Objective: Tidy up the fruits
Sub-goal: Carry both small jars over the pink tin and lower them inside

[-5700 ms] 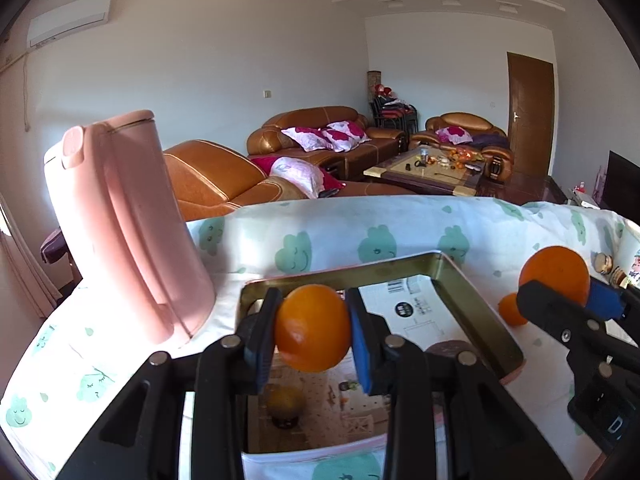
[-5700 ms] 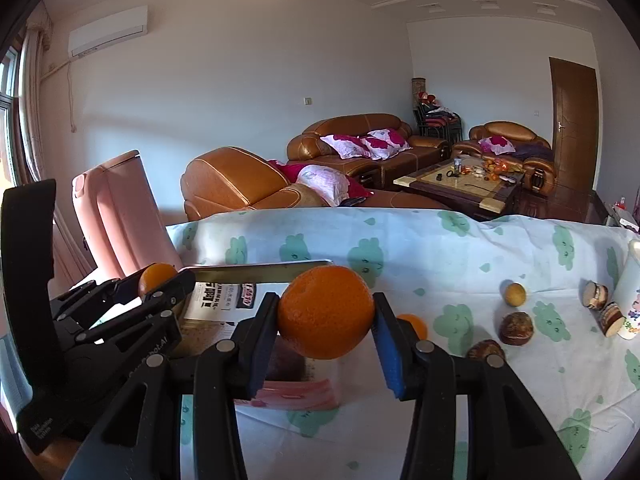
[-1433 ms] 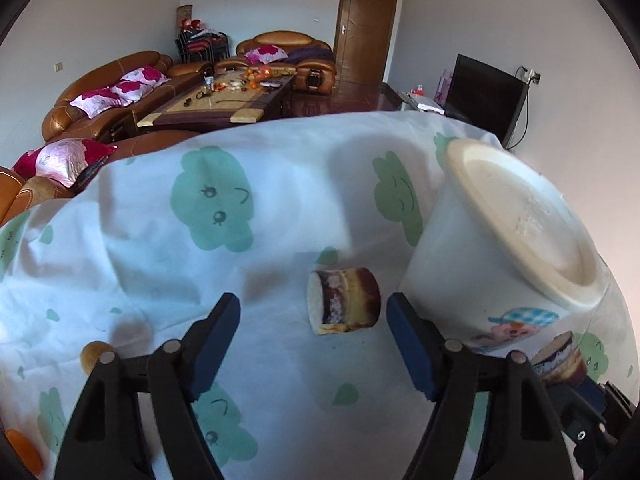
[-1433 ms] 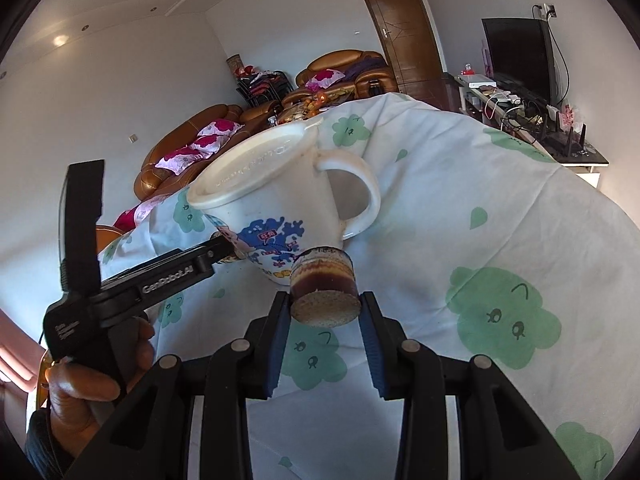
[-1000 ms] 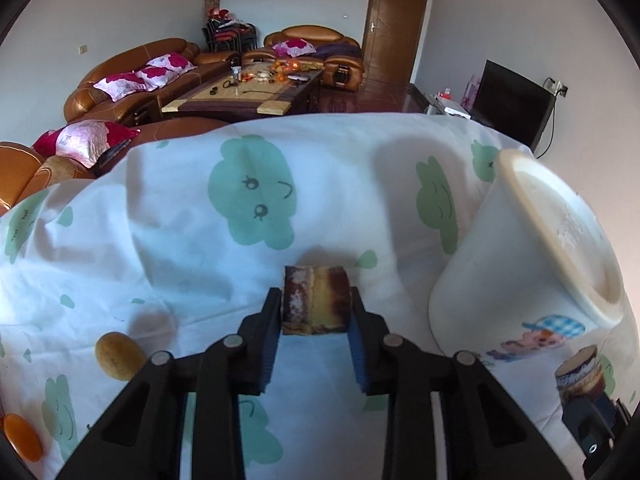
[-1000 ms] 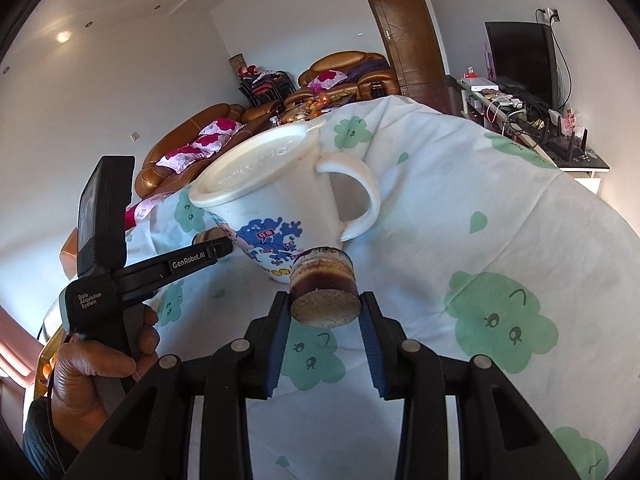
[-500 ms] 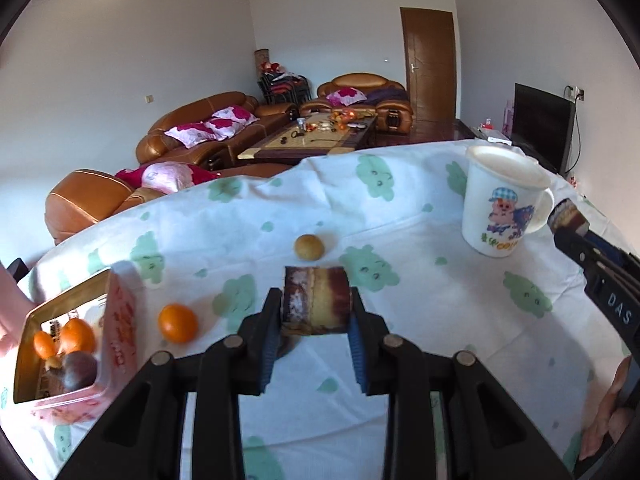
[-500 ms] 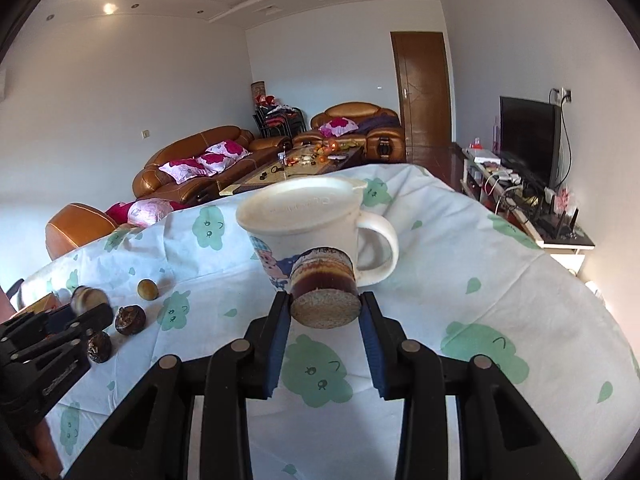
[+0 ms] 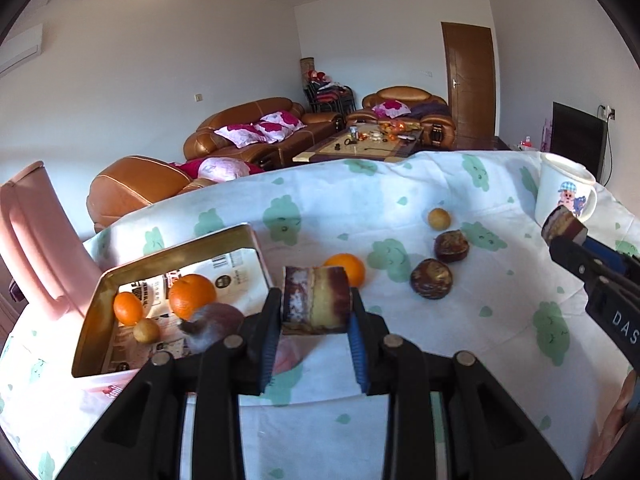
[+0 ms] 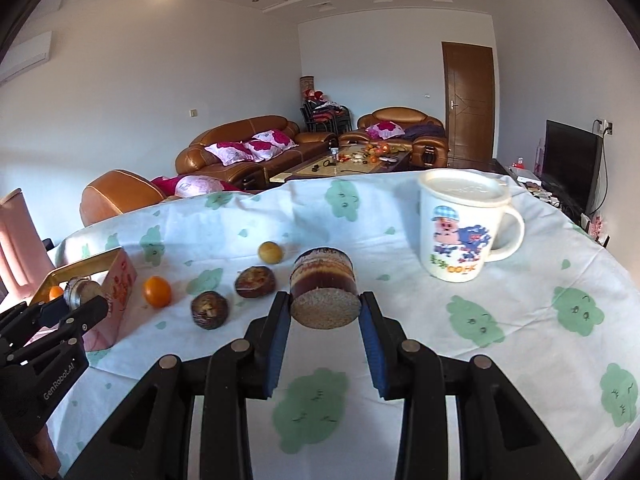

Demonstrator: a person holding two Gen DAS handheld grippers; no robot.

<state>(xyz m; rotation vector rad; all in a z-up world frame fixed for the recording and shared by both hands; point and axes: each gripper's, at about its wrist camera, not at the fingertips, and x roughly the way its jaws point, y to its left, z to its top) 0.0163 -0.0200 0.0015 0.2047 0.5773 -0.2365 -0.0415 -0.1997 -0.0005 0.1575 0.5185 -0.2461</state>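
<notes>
We count four fruits in the tin (image 9: 94, 312), four loose at its 2 o'clock, and a cane piece pinched in both left gripper (image 9: 314, 320) and right gripper (image 10: 325, 322).

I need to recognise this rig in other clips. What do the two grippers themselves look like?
Both the left gripper and right gripper are black plastic with silver pivot bolts and blue fingers. White lettering marks their sides: "GenRobot.AI" on the left, "DAS" on the right. No cables show.
</notes>
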